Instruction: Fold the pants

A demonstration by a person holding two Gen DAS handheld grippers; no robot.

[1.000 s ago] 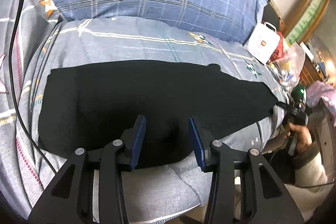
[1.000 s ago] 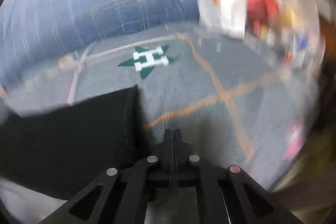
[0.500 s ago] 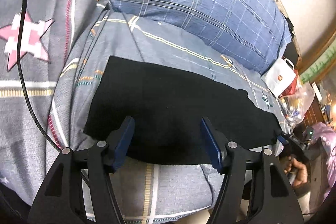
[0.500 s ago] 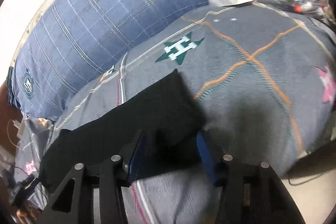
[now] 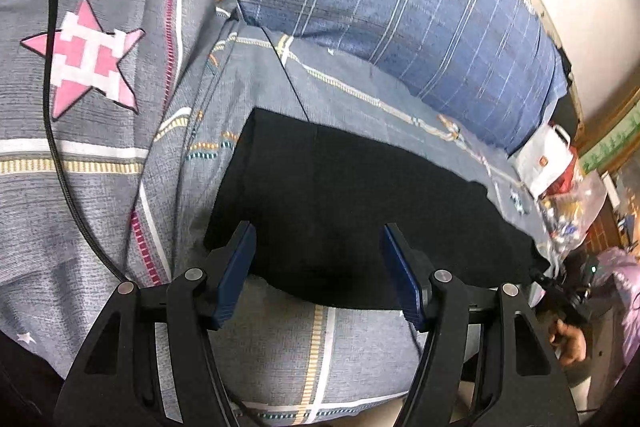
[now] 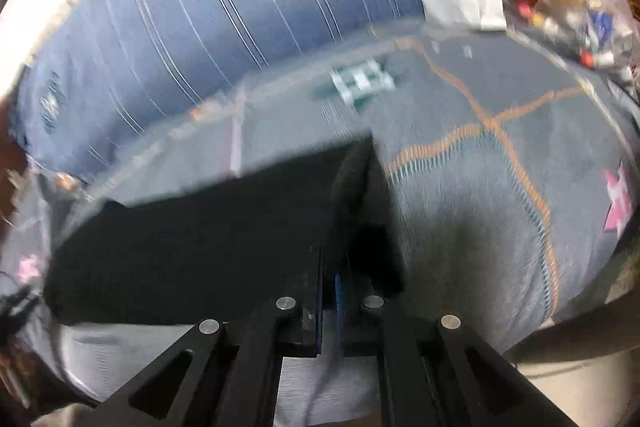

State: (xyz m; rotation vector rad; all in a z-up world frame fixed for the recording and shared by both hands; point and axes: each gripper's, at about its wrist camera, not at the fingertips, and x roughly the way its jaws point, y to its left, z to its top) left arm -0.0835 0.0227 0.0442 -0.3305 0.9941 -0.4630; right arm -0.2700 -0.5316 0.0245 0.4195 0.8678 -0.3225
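Pants [image 5: 360,211], black, lie flat in a long band across the grey patterned bedspread [image 5: 280,343], below a blue checked pillow [image 5: 400,7]. Left gripper [image 5: 318,259] hovers over their near edge, jaws wide, gripping nothing. Right gripper [image 6: 330,277] is closed at the pants' right end, seemingly pinching the cloth, though blur obscures it

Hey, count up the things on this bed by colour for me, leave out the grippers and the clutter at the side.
Black: 1, the pants
Blue plaid: 1, the pillow
Grey patterned: 1, the bedspread
White: 1, the bag
Total: 4
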